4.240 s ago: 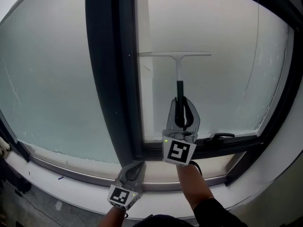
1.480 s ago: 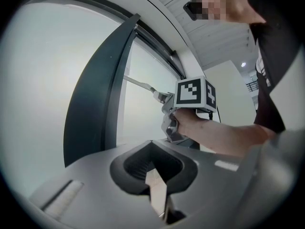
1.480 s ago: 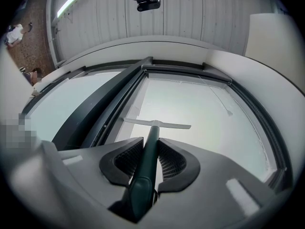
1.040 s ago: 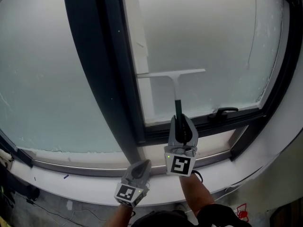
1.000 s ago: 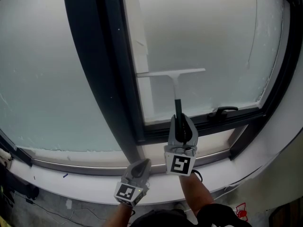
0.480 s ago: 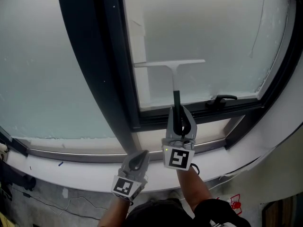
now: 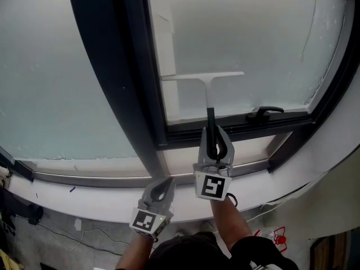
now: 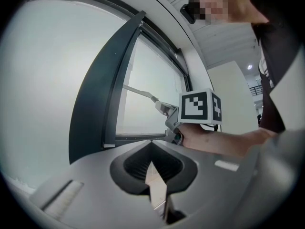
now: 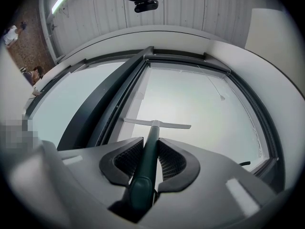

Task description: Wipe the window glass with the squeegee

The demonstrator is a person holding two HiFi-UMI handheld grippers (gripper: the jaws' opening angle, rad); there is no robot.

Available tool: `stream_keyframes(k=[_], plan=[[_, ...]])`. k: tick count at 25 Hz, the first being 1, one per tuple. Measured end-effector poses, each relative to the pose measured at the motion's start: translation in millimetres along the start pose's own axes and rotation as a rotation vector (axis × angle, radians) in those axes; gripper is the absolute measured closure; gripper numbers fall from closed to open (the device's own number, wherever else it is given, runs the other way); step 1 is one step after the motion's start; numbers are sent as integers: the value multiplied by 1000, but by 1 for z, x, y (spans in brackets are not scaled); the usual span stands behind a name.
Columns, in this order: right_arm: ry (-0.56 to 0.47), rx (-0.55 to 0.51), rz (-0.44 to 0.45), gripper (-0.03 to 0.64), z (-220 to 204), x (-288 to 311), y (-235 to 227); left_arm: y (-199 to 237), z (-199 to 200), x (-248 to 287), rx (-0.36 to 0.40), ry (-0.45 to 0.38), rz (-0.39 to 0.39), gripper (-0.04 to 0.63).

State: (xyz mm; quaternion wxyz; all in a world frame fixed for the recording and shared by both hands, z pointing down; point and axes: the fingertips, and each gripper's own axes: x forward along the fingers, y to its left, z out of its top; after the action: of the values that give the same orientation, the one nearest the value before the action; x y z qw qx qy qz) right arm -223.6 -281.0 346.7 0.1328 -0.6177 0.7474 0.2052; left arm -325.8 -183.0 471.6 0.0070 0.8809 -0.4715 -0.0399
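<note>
My right gripper [image 7: 215, 138] holds the green-handled white squeegee [image 7: 203, 76], blade on the frosted window glass [image 7: 253, 38] at 12 o'clock. My left gripper [image 7: 164, 184], at 7 o'clock, is closed, empty.

"What carries anything here?"

"A white sill [image 7: 84, 193], curving along below the window glass [image 7: 253, 32]. Near its left end there's a small dark mark [image 7: 71, 189] on it."

"And lower down?"

"Grey floor [image 7: 48, 232], at the bottom left. A thin cable [image 7: 67, 238] trails across it. A small pale scrap [image 7: 77, 224] lies near the sill's edge, and a black thing [image 7: 19, 211] sits at the far left. I can't tell what that is."

"On the right?"

"Something white with red print [image 7: 269, 236] on the floor, too small to read."
</note>
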Motion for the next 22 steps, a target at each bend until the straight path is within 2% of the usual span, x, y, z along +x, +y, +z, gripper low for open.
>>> stream_keyframes(k=[12,22], plan=[[67,-12,5,518,-23,-15,3,-11,-3,-7,-2,-1,-20,597],[91,-14,3,518,-38,-26,7,-10,-4,-18,1,-20,12,597]])
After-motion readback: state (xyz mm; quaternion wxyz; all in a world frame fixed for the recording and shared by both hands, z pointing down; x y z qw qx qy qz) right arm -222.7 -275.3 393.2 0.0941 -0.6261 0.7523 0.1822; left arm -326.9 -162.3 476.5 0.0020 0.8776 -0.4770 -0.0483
